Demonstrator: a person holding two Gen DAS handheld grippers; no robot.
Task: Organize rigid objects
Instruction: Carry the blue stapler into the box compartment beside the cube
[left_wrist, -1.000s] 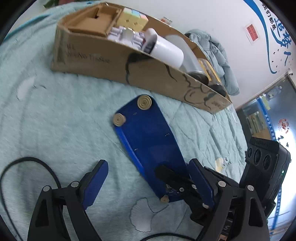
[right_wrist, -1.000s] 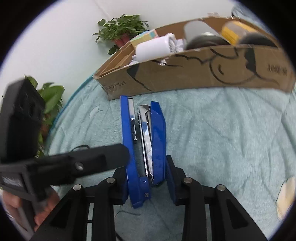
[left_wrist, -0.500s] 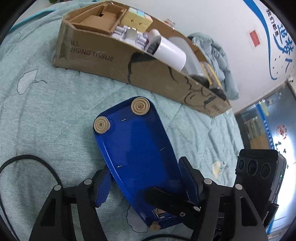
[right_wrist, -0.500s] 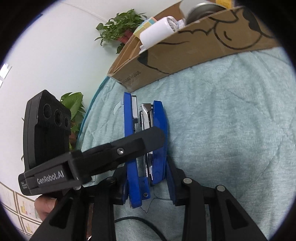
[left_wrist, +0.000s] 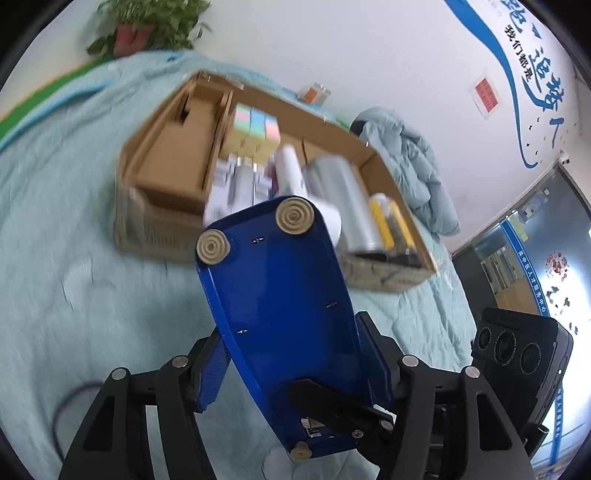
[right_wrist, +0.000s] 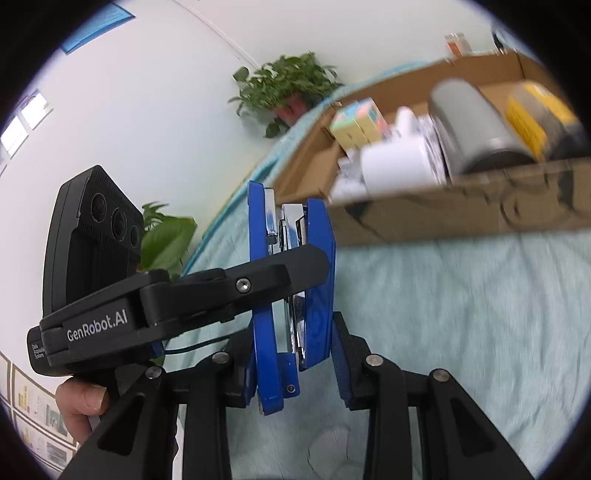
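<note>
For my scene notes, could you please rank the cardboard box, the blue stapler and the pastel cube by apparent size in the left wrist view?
1. cardboard box and blue stapler: look alike in extent; the stapler is much nearer the camera, so I won't rank them.
2. pastel cube: clearly smallest.

Room's bright and evenly lit, soft daylight-ish, barely any hard shadows. Both views are fisheye, so edges bend and corners go black. Motion blur smears the cardboard box (left_wrist: 177, 206) and bedspread (right_wrist: 480, 302); the blue stapler (left_wrist: 280, 314) up close stays fairly sharp, with a little glare on its metal strip.
</note>
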